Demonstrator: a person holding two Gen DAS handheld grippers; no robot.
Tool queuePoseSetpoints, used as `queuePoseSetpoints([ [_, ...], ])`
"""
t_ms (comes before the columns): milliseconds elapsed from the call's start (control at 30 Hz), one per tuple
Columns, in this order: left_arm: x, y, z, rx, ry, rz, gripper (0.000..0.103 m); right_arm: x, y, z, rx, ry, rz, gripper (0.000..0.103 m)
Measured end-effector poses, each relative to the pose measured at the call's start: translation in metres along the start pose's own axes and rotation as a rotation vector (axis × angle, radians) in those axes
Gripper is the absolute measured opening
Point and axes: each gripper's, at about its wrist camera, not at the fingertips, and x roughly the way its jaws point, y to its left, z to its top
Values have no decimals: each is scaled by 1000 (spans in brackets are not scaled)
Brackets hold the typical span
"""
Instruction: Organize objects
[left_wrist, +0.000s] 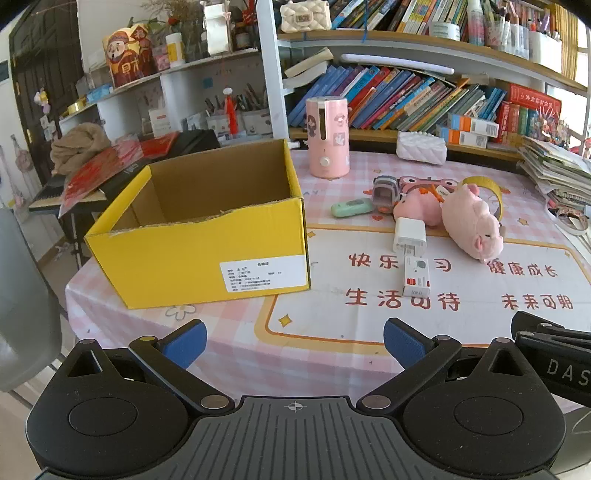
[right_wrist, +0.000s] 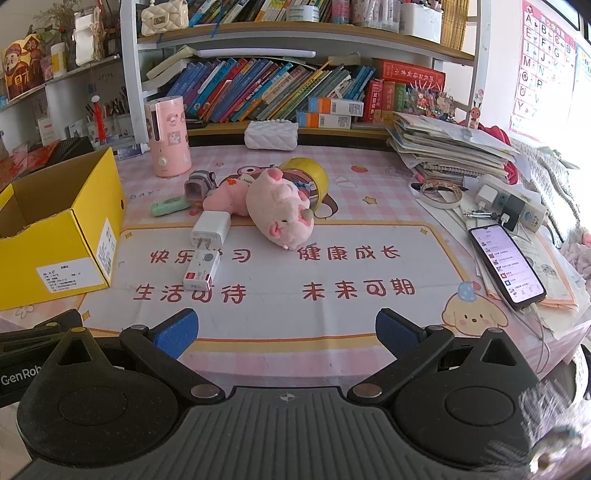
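Yellow cardboard box (left_wrist: 199, 236) sits open on the bench's (right_wrist: 369, 325) left side, its near rim torn ragged, nothing visible inside. From my seat, both the left gripper (left_wrist: 294, 341) and right gripper (right_wrist: 286, 330) hover with fingers spread wide, holding nothing. My worry: the pink pig plush (right_wrist: 280, 210) is soft and overlaps the smaller pink toy (right_wrist: 225, 197), so a pinch may drag both. The white charger (right_wrist: 211, 229) touches the small white carton (right_wrist: 201, 269); nudging one could skid the other.
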Motion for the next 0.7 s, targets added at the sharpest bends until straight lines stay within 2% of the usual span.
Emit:
queuePoseSetpoints([
  [700, -5, 2, 0, -2, 0, 7, 102, -7, 0, -4, -3, -10, 0, 103],
])
